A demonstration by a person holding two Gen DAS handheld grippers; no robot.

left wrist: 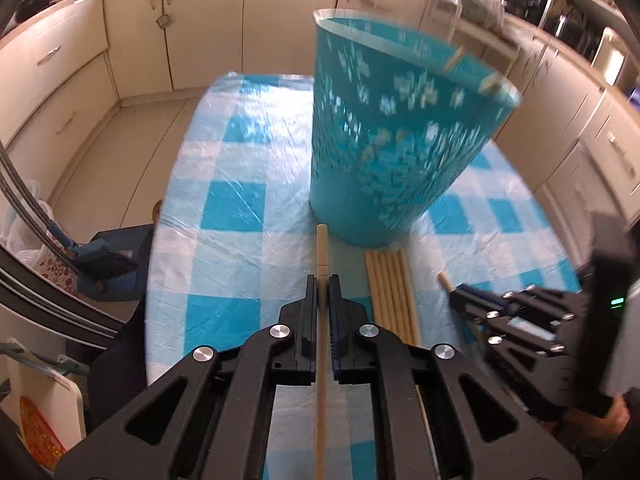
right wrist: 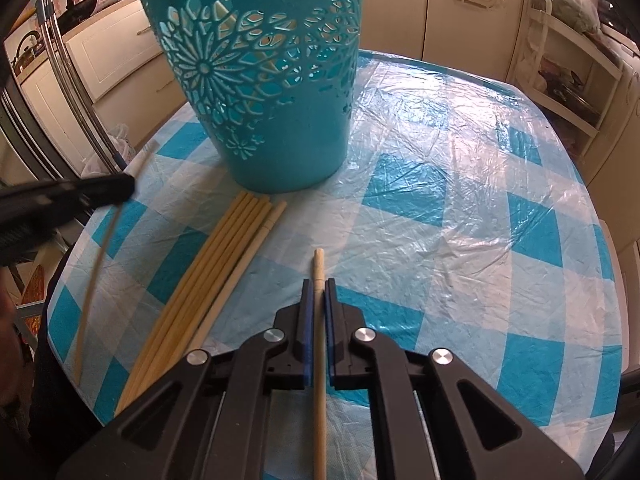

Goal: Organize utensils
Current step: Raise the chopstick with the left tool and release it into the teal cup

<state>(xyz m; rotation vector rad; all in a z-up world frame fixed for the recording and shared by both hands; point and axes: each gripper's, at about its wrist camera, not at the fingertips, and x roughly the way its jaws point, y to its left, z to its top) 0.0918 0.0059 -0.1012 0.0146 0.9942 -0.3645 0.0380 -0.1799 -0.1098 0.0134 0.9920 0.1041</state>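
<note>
Both grippers clamp one chopstick each, axis pointing toward the basket (left wrist: 396, 128). The left gripper (left wrist: 321, 292) is nearer; the right gripper (right wrist: 319, 300) sits farther back.

Teal lace-cut basket (right wrist: 276, 80), blue-checked tablecloth (right wrist: 460, 240)

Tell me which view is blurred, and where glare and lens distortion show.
Left wrist view: the teal basket is motion-smeared, its cut-out pattern streaked, while the left tool and its chopstick are sharp. Right wrist view: the basket is crisp; only the left tool and its stick at the left edge blur. Glare whitens the plastic tablecloth. Both views bend the cabinets into curves.
</note>
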